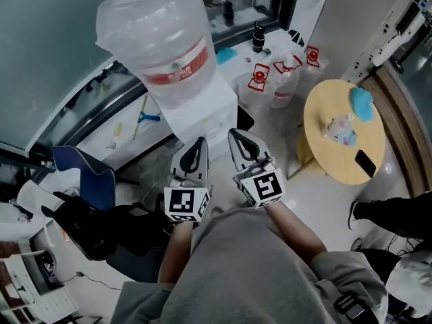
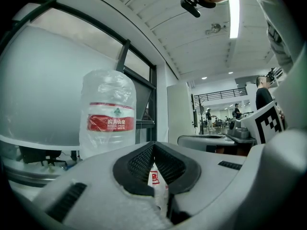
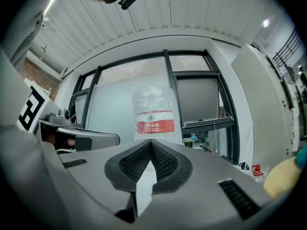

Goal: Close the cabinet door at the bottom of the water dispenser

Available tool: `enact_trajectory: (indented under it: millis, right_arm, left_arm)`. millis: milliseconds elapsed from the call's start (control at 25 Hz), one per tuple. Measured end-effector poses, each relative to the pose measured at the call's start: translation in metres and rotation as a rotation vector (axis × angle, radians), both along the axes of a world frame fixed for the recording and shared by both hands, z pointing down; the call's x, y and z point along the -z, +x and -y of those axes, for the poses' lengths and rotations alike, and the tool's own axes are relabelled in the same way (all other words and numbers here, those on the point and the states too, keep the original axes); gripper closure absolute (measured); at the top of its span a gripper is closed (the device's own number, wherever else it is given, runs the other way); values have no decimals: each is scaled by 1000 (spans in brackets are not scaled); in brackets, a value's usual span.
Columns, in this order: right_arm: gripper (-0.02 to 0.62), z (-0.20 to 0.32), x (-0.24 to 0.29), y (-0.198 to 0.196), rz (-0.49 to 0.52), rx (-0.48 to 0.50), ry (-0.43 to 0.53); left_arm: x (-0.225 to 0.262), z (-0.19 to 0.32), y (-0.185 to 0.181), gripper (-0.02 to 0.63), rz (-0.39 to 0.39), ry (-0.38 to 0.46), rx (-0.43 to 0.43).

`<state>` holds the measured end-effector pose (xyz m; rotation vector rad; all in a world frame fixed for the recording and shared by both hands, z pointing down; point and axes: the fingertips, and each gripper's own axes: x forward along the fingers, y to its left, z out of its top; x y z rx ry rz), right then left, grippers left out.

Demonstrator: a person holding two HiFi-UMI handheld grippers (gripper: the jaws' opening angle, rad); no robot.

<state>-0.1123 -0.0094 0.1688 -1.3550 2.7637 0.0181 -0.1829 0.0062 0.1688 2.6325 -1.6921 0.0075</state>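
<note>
Left claw [image 1: 200,146] and right claw [image 1: 236,138] are pressed together, empty; water bottle [image 3: 153,114] stands ahead; only the left gripper view shows distant people [image 2: 262,92].

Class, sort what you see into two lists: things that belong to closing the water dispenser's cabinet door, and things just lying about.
Belongs to the job: water dispenser, with the water bottle on top; left gripper and right gripper, both shut and empty.

Lying about: round table, with a phone and blue cloth on it; floor jugs; blue chair.
</note>
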Motion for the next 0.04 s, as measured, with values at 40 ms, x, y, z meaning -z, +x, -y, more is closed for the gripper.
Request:
enact_trajectory:
  millis: [40]
  right_arm:
    - [588,-1,0,-1,1,-2,1]
  left_arm:
    - [0,-1,-1,598,0,3,-1]
